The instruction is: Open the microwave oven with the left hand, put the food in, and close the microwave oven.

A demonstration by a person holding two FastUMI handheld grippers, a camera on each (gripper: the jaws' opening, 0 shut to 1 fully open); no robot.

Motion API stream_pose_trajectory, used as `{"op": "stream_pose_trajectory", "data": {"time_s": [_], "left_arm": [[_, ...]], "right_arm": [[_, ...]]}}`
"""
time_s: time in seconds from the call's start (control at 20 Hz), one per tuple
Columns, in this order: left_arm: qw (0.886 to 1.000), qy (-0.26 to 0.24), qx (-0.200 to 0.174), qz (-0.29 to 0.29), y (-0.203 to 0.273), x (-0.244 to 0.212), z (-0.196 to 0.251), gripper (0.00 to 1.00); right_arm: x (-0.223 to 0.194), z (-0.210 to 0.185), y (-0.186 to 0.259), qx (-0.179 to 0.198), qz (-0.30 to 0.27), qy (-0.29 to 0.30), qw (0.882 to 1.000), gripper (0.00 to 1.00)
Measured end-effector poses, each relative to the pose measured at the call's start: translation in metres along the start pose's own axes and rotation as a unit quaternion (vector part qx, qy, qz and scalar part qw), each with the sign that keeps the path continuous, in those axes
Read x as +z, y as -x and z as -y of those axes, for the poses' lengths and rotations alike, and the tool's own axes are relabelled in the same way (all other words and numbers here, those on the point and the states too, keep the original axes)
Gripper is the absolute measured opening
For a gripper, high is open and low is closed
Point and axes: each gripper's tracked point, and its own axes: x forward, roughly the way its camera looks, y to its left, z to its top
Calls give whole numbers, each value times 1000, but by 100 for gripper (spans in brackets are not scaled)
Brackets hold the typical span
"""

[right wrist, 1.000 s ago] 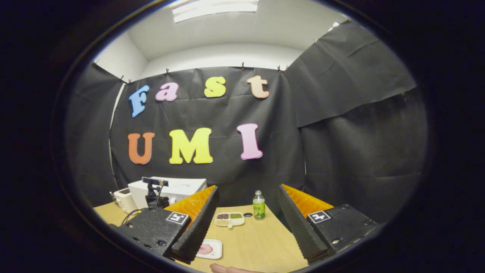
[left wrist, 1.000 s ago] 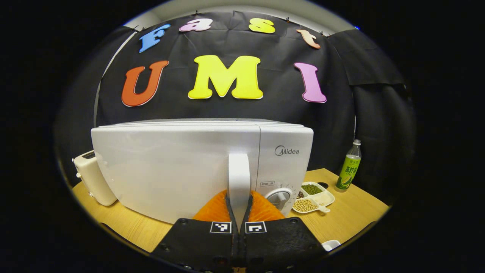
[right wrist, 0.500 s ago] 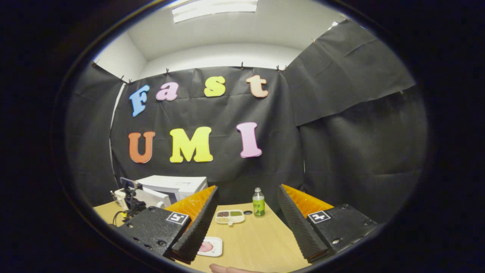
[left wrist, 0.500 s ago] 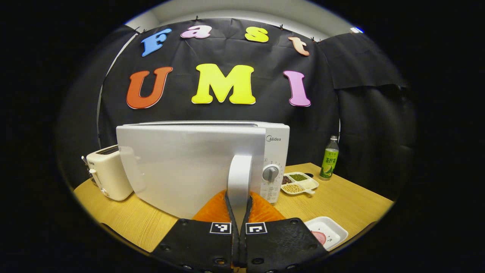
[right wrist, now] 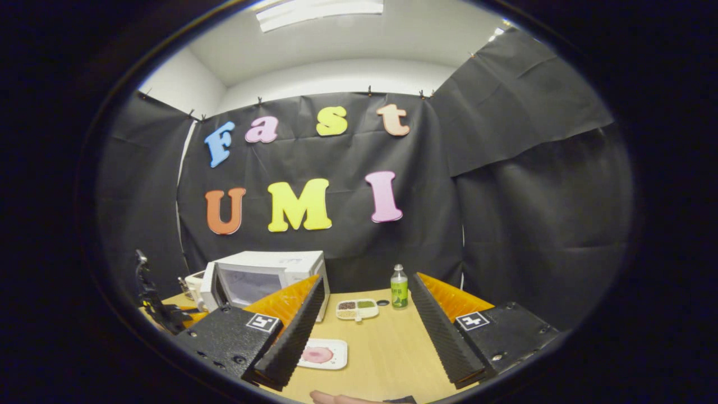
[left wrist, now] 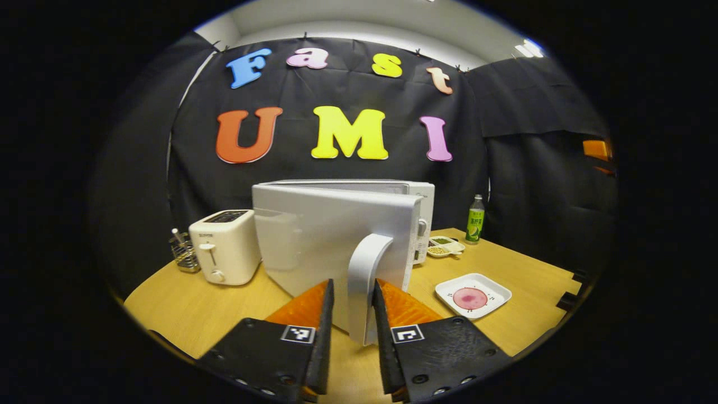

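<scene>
Left gripper (left wrist: 352, 314) straddles the microwave (left wrist: 392, 193) door handle (left wrist: 364, 280), fingers seemingly slackened off it; the door stands swung open. Right gripper (right wrist: 364, 331) waits spread. Food plate (left wrist: 473, 294), right of the microwave, is not yet loaded.

Bright, even light pours from the ceiling panel (right wrist: 320, 8) at the top of the right gripper view. Soft sheen on the microwave door (left wrist: 331, 235), pale shadows on the desk (left wrist: 521, 269). Fisheye bends every edge; focus holds sharp.
</scene>
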Motion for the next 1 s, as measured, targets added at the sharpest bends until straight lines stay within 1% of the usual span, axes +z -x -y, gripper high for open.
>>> {"op": "stream_pose_trajectory", "data": {"time_s": [0.05, 0.1, 0.15, 0.2, 0.25, 0.35, 0.4, 0.45, 0.6, 0.7, 0.85, 0.95, 1.0], "left_arm": [[1000, 18, 17, -7, 19, -1, -18, 47], [998, 27, 47, -16, 40, -1, -39, 64], [997, 29, 73, -11, 58, 5, -57, 69], [995, 28, 99, -12, 67, 9, -73, 86], [993, 22, 116, -8, 81, 16, -80, 91], [990, 4, 141, 3, 101, 34, -84, 92], [989, -3, 149, 12, 109, 46, -83, 77], [988, -5, 154, 22, 115, 57, -81, 92], [987, -1, 153, 47, 123, 89, -66, 93], [986, -3, 158, 61, 124, 108, -59, 92], [985, -4, 154, 79, 118, 132, -42, 93], [983, -15, 158, 91, 112, 145, -37, 92], [982, -19, 160, 94, 109, 150, -34, 92]], "right_arm": [[-3, -1, -1, 3, -2, 5, 1000, 99], [-8, 0, -5, 3, -6, 10, 1000, 99], [-14, -1, -9, 5, -13, 16, 1000, 99], [-20, -3, -15, 10, -23, 21, 999, 99], [-24, -5, -22, 14, -32, 26, 999, 99], [-30, -5, -41, 14, -49, 31, 998, 99], [-33, -5, -51, 14, -59, 34, 998, 99], [-37, -8, -61, 18, -72, 37, 997, 99], [-50, -14, -91, 35, -115, 52, 991, 99], [-64, -15, -112, 46, -150, 68, 985, 100], [-103, -13, -141, 61, -230, 73, 969, 100], [-139, -8, -155, 65, -297, 61, 951, 100], [-155, -7, -162, 67, -330, 55, 940, 100]]}}
